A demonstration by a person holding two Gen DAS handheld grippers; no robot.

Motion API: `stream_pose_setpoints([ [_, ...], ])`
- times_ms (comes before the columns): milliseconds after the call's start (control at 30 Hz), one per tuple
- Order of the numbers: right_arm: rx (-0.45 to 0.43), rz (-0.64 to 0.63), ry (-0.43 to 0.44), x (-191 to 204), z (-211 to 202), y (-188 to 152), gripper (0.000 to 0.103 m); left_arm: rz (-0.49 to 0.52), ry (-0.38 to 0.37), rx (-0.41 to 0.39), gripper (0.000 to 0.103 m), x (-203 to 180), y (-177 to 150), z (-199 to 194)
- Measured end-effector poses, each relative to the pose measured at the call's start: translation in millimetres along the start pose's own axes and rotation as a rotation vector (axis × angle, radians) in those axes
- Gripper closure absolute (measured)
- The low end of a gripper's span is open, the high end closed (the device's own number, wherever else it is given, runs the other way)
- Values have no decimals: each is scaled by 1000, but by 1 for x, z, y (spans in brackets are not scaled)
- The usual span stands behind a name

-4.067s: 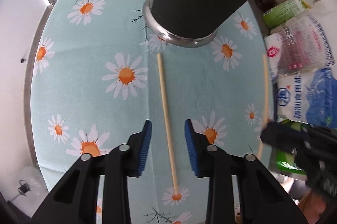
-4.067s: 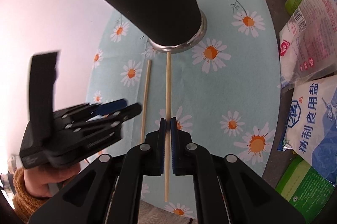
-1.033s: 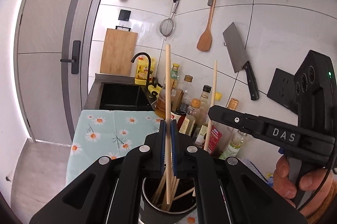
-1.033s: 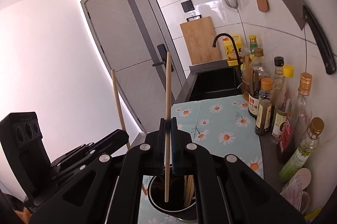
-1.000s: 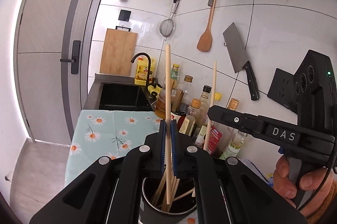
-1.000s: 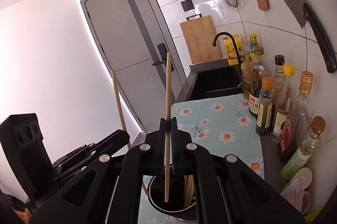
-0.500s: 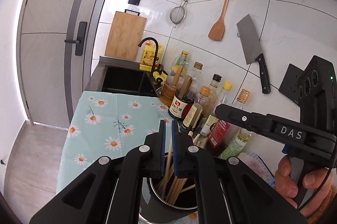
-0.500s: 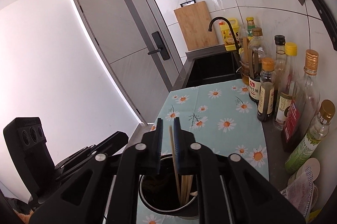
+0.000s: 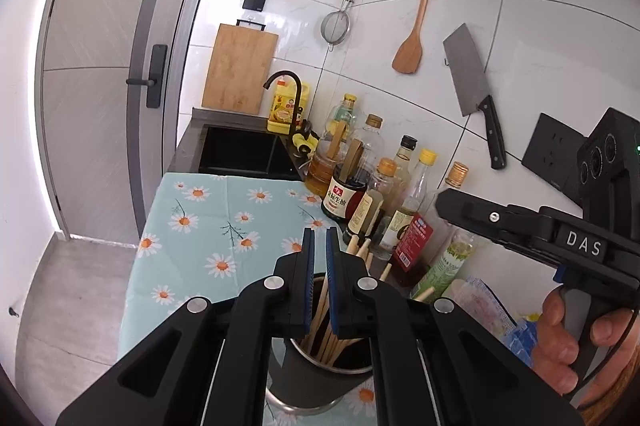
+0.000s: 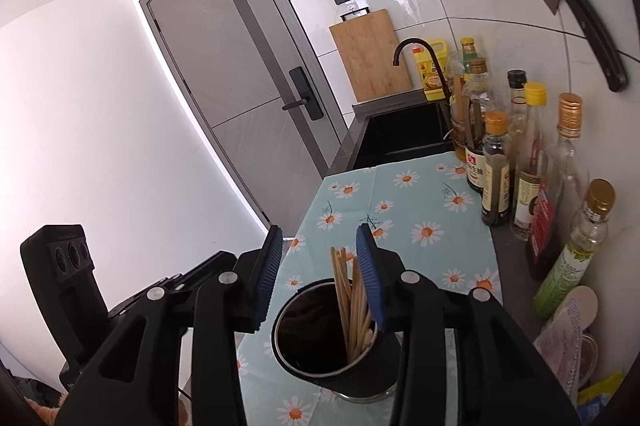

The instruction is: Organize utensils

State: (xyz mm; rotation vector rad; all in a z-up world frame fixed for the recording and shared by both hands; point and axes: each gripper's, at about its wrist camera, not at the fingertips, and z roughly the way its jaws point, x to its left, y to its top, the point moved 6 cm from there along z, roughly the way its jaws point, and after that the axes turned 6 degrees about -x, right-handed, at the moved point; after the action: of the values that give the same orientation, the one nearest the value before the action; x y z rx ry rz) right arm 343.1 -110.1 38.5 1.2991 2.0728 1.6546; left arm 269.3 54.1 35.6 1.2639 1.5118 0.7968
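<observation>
Chopsticks stand in the holder (leaning to its right wall); right gripper above holder, jaws opening, nothing between. Left gripper over holder, jaws together, empty.

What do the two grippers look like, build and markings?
Both are matte black plastic. The left gripper and right gripper have angular linkage arms with silver pivot rivets and ribbed blue pads. Seen from the left wrist camera, the right unit shows white "DAS" lettering, a pistol-style handle and a boxy black head with round lenses. No cables visible.
</observation>
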Motion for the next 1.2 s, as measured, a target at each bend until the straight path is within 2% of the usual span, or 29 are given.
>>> stream_pose_setpoints([
  [67, -7, 6, 9, -1, -12, -1, 53, 1, 9, 0, 97, -1, -1, -8],
  [100, -12, 6, 13, -1, -18, -1, 45, -1, 11, 7, 96, -1, -3, -13],
  [167, -23, -10, 13, 0, -34, -4, 35, -9, 20, 18, 73, -1, -6, -24],
  [200, -29, -24, 7, 2, -42, -5, 26, -11, 22, 14, 59, -2, -6, -29],
  [233, -38, -40, -7, 3, -50, -7, 17, -7, 26, 4, 57, -3, -7, -35],
  [267, -48, -54, -21, 4, -57, -8, 13, 2, 30, 0, 57, -4, -8, -40],
  [367, -43, -91, -15, 11, -77, -16, 9, 10, 31, 24, 55, -9, -15, -54],
  [400, -37, -99, -11, 12, -81, -19, 5, 13, 26, 28, 48, -11, -18, -60],
  [433, -32, -120, -9, 15, -88, -24, 5, 24, 33, 29, 34, -13, -20, -66],
  [500, -23, -155, -2, 20, -99, -33, 5, 45, 29, 28, 20, -18, -25, -77],
  [600, 5, -173, 8, 24, -108, -48, 5, 60, 14, 57, 8, -24, -36, -90],
  [767, 33, -224, 20, 26, -122, -77, 5, 38, 8, 108, 7, -26, -56, -104],
  [833, 61, -241, 22, 24, -125, -90, 5, 14, 30, 136, 7, -23, -66, -109],
  [1067, 102, -207, 22, 12, -135, -119, 5, -2, 35, 168, 7, -24, -93, -127],
  [1200, 144, -206, 21, 11, -134, -138, 5, -13, 70, 196, 7, -22, -106, -129],
])
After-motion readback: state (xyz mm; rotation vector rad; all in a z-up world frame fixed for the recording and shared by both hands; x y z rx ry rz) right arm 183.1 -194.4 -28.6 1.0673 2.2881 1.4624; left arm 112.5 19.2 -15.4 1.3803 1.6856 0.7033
